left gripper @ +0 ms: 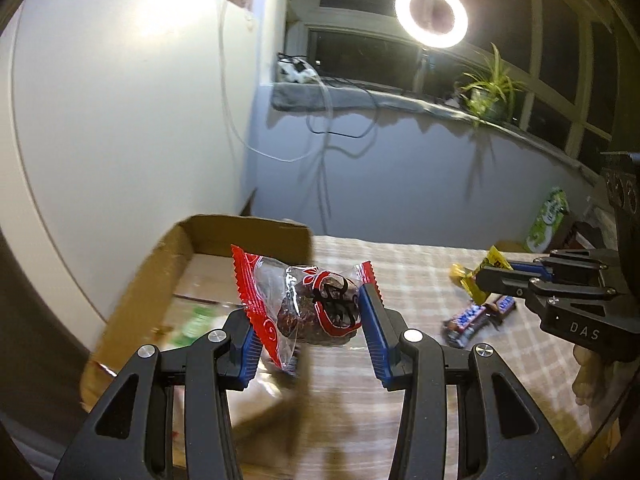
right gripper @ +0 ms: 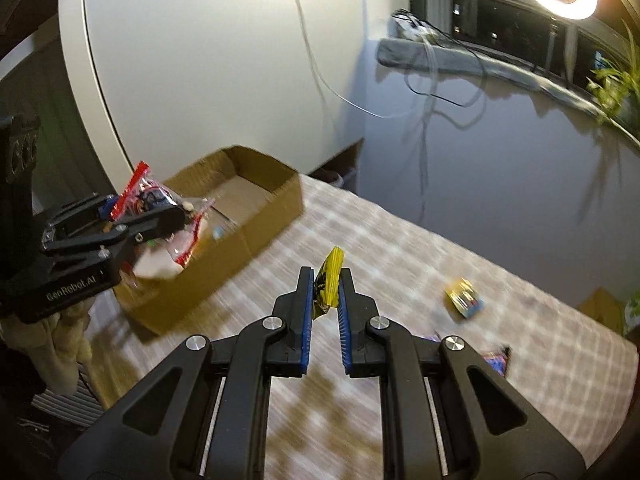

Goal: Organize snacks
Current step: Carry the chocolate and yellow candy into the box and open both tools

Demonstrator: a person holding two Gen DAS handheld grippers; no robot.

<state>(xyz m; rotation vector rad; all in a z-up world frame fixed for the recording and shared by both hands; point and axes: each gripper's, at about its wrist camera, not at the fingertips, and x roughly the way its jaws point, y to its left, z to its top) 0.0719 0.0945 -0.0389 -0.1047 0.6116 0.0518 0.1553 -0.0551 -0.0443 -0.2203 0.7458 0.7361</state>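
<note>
My left gripper [left gripper: 306,316] is shut on a clear packet with red ends and a dark cake inside [left gripper: 308,304], held in the air at the near edge of the open cardboard box [left gripper: 168,256]. It shows from the side in the right wrist view [right gripper: 140,208], over the box [right gripper: 256,240], which holds several snacks. My right gripper [right gripper: 325,284] is shut on a yellow candy wrapper [right gripper: 330,280], above the checked tablecloth [right gripper: 400,260]. It also shows in the left wrist view [left gripper: 486,276] with the yellow wrapper [left gripper: 472,280].
A Snickers-type bar [left gripper: 474,314] lies on the cloth under the right gripper. A small yellow packet [right gripper: 464,298] and a dark bar [right gripper: 496,358] lie to the right. A green-white carton [left gripper: 550,220] stands at the far table edge. Wall, cables, ring light [left gripper: 432,14] behind.
</note>
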